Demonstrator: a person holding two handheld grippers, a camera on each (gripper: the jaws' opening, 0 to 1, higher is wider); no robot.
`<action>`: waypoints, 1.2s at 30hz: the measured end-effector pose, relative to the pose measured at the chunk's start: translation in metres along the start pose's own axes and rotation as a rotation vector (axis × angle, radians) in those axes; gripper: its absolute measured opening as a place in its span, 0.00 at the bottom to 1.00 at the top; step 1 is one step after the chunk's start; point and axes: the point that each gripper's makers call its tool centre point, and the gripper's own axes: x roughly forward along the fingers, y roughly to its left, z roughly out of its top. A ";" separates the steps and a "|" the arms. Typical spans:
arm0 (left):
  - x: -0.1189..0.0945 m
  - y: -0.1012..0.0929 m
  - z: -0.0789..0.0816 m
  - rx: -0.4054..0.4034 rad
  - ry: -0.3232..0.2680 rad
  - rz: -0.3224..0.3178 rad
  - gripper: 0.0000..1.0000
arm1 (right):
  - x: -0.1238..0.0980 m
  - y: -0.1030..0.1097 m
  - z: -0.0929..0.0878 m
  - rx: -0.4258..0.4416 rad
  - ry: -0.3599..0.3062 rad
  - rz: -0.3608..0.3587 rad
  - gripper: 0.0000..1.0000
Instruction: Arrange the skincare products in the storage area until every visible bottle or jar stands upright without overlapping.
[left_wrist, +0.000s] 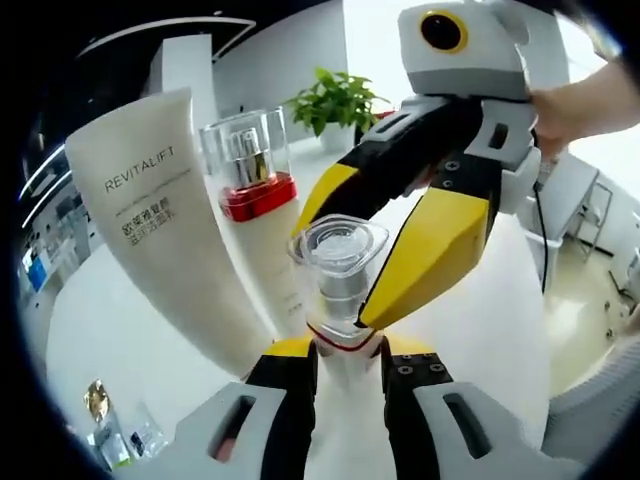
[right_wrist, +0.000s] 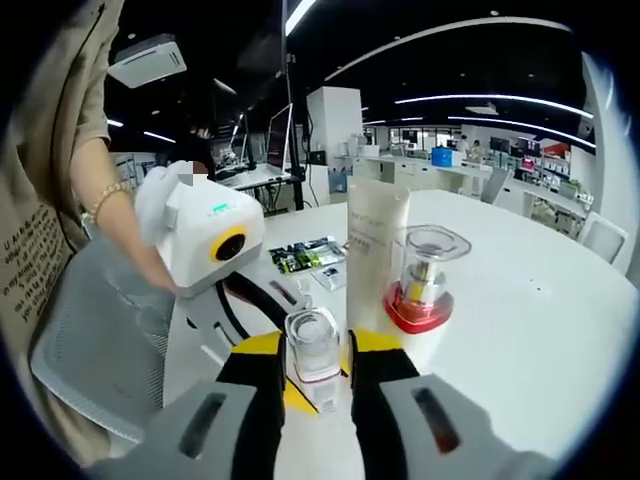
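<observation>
A pump bottle with a clear square cap (left_wrist: 340, 262) (right_wrist: 313, 352) stands on the white round table (left_wrist: 130, 330) (right_wrist: 520, 300). The left gripper (left_wrist: 347, 362) pinches its body below the red collar; the right gripper (right_wrist: 315, 372) (left_wrist: 345, 255) clamps its cap from above. Just beside it stand two more products: a red-collared pump bottle (left_wrist: 255, 190) (right_wrist: 422, 290) and a white REVITALIFT tube (left_wrist: 150, 220) (right_wrist: 375, 240), upright and crowding close. Farther off lie small sachets (right_wrist: 310, 255), with a potted plant (left_wrist: 335, 100) behind. A person's hand (left_wrist: 575, 105) holds the right gripper.

Cream tube (left_wrist: 160, 240), red-collared bottle (left_wrist: 255, 195), yellow-black jaws, green plant (left_wrist: 335, 100)
</observation>
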 end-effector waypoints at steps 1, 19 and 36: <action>0.001 0.001 0.001 0.000 0.000 -0.003 0.22 | -0.002 -0.001 -0.001 0.003 0.001 -0.005 0.25; 0.011 0.009 0.006 0.014 0.005 -0.012 0.22 | -0.033 -0.017 -0.021 0.120 0.002 -0.117 0.30; 0.003 0.002 -0.005 -0.022 0.049 -0.043 0.28 | -0.032 -0.013 -0.023 0.135 0.030 -0.155 0.41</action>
